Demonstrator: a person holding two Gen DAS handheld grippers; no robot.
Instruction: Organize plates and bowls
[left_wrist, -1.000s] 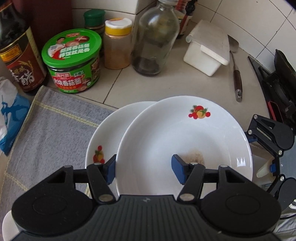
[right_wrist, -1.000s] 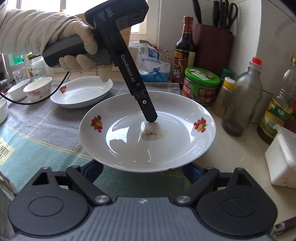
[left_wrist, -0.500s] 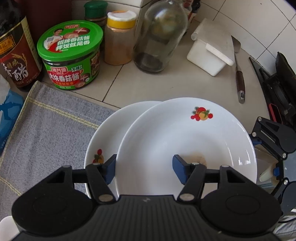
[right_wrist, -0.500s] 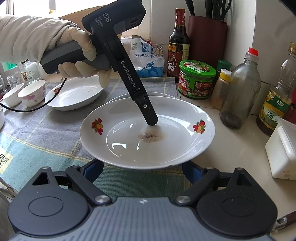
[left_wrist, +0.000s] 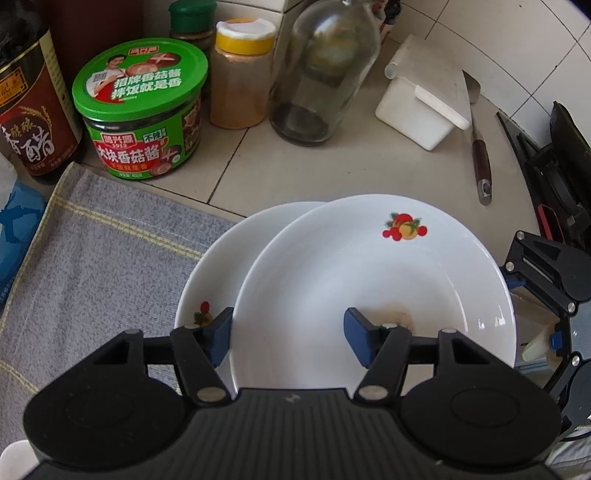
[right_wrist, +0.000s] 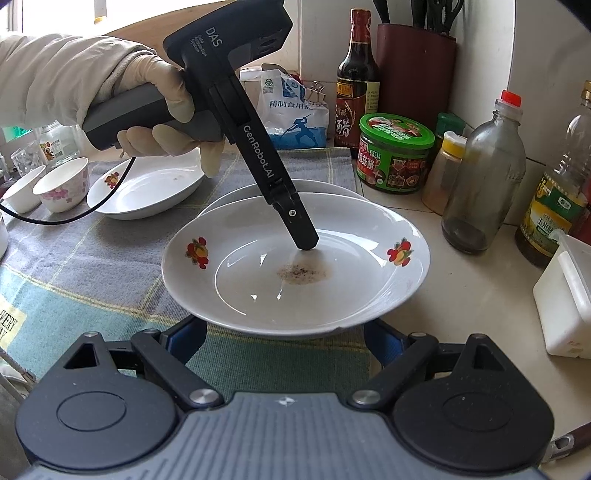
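Two white plates with fruit motifs overlap at the edge of a grey striped cloth (left_wrist: 110, 258), where it meets the tiled counter (left_wrist: 295, 170). The upper plate (left_wrist: 369, 266) covers most of the lower plate (left_wrist: 218, 273), leaving a crescent of the lower one's rim showing on the cloth side. The left gripper (left_wrist: 290, 328) is clamped on the upper plate's rim: one blue pad sits inside the dish beside a brownish speckled stain (right_wrist: 301, 273), and the other sits outside the rim, over the lower plate's red fruit mark. Its jaws have just been closing a little, with the rim between them. From the right wrist view a gloved hand (right_wrist: 162, 110) grips this tool's handle, and the tool slants steeply down into the dish. The upper plate looks tipped, its near edge raised above the cloth. Whether its far side rests on the lower plate I cannot tell. The right gripper (right_wrist: 288, 339) points at the near edge of the upper plate with its fingers spread wide and nothing between them, and their blue tips are partly hidden under the plate's rim. A third plate (right_wrist: 147, 188) lies farther back on the cloth, apart from the pair, with two small bowls (right_wrist: 64, 182) just beyond it to the left. Behind the plates, on the counter, stand a green-lidded jar (left_wrist: 140, 110), a dark sauce bottle (left_wrist: 33, 122), a yellow-capped spice jar (left_wrist: 240, 74) and a nearly empty glass bottle (left_wrist: 321, 74), with a white lidded box (left_wrist: 421, 110) off to the right.
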